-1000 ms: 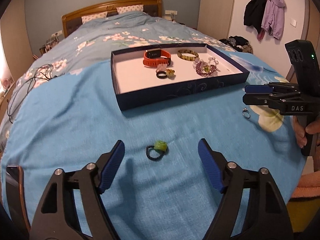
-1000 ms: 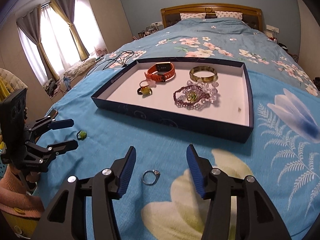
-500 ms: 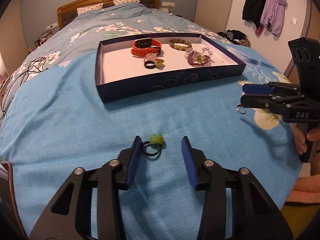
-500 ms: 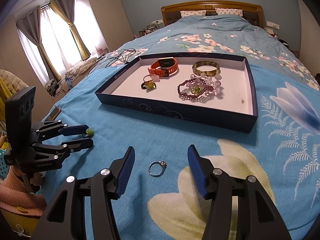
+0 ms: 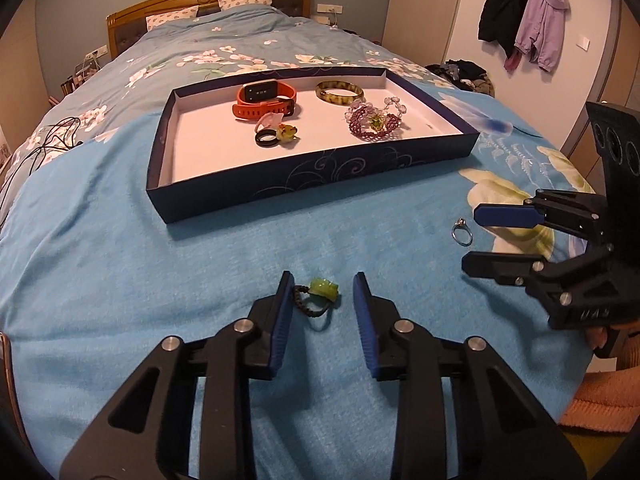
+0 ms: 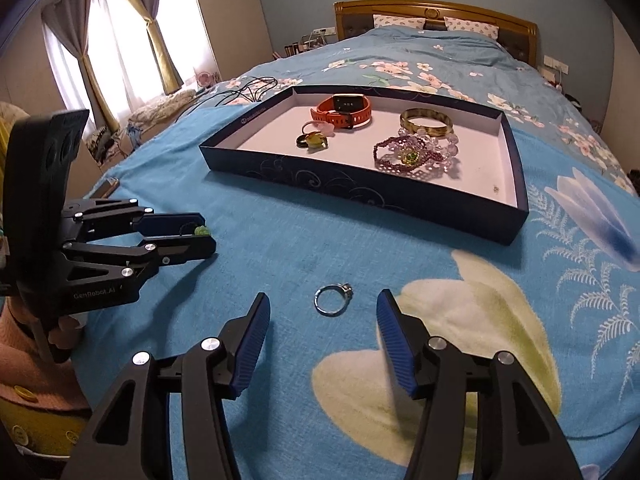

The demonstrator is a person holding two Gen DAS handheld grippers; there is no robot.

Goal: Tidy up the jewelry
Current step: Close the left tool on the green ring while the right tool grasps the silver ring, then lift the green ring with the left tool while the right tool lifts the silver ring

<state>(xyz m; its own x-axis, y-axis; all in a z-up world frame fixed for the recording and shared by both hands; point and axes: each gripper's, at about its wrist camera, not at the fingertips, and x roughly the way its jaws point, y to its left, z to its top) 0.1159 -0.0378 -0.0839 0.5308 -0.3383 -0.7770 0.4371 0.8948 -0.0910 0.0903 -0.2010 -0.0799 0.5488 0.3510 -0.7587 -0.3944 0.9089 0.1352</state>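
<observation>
Your left claw (image 5: 320,304), narrowed but not yet pinching, straddles the green-stone ring (image 5: 318,294) on the bedspread (image 5: 120,260) before the tray (image 5: 312,184). Your right claw (image 6: 322,320), spread, brackets the silver ring (image 6: 333,299). Soft fabric may bunch and tip either ring aside.

Two rings (image 5: 318,295) (image 6: 333,299) lie before the tray (image 5: 312,182).
</observation>
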